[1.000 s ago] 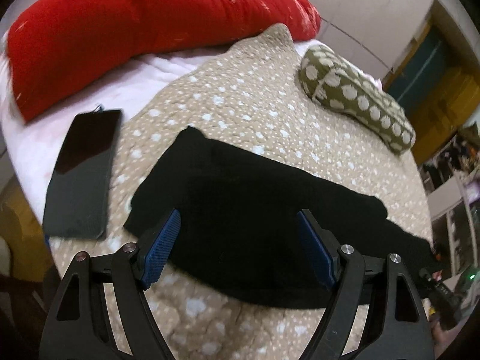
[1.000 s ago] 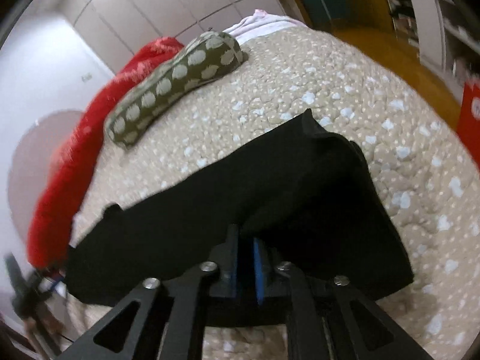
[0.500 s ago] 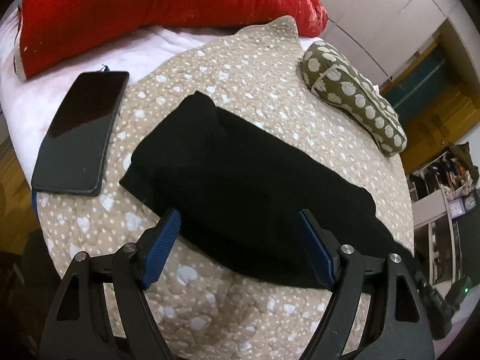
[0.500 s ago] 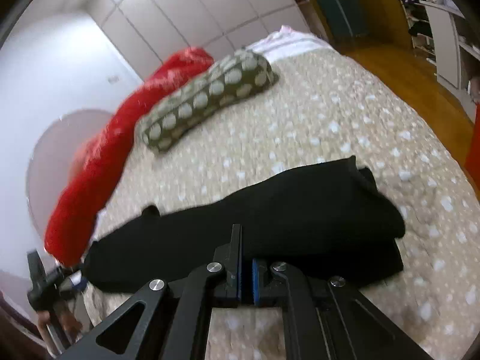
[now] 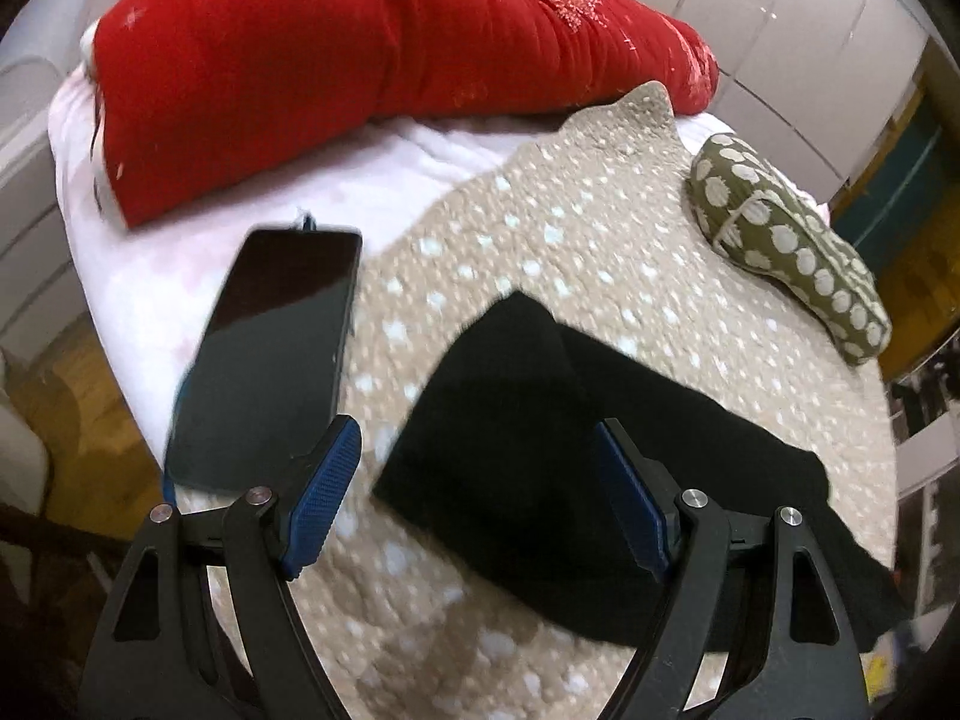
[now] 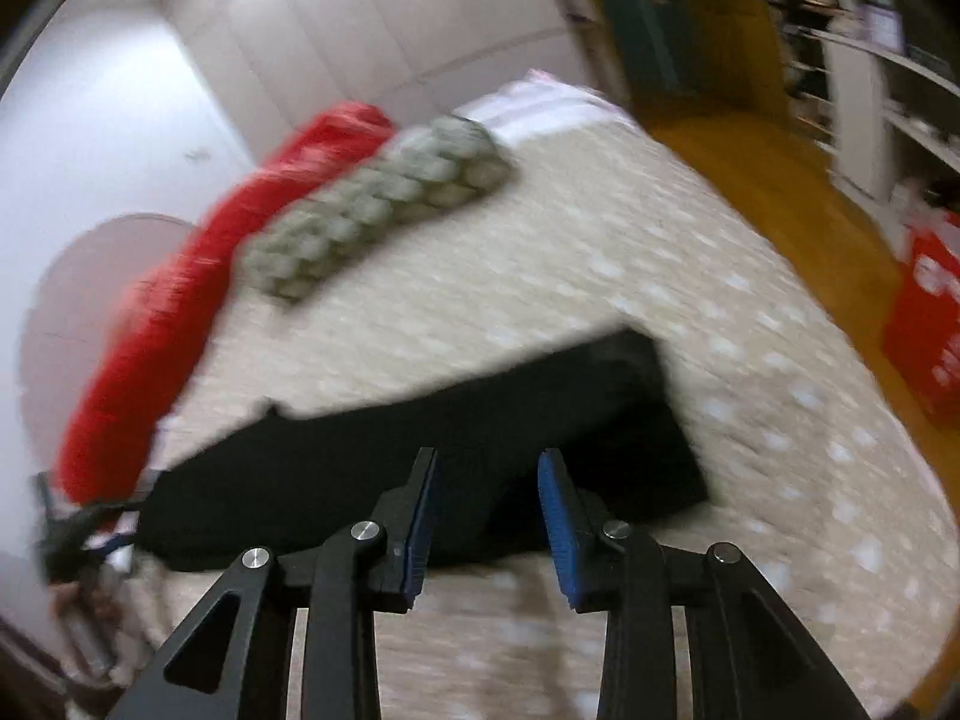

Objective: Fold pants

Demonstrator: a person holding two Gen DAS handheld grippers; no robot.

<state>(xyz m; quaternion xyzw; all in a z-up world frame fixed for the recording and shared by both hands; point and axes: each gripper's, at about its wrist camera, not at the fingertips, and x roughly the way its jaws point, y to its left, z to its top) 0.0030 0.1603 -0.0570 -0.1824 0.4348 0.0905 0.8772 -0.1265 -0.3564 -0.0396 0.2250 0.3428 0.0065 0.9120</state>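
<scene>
The black pants (image 5: 576, 438) lie folded in a long band on the beige dotted blanket (image 5: 570, 240). My left gripper (image 5: 480, 498) is open and empty, held above the pants' left end. In the right wrist view the pants (image 6: 456, 438) show a thicker folded end at the right. My right gripper (image 6: 489, 516) is open and empty, above the near edge of the pants. That view is blurred by motion.
A black phone (image 5: 270, 354) lies left of the pants on the white sheet. A long red pillow (image 5: 360, 66) and a green dotted cushion (image 5: 792, 252) lie at the back. A wooden floor (image 6: 750, 180) and a red bag (image 6: 924, 324) lie past the bed's right side.
My right gripper was shut on the pants' edge and has opened and let go. Both grippers have drawn back from the pants. The left view has swung left.
</scene>
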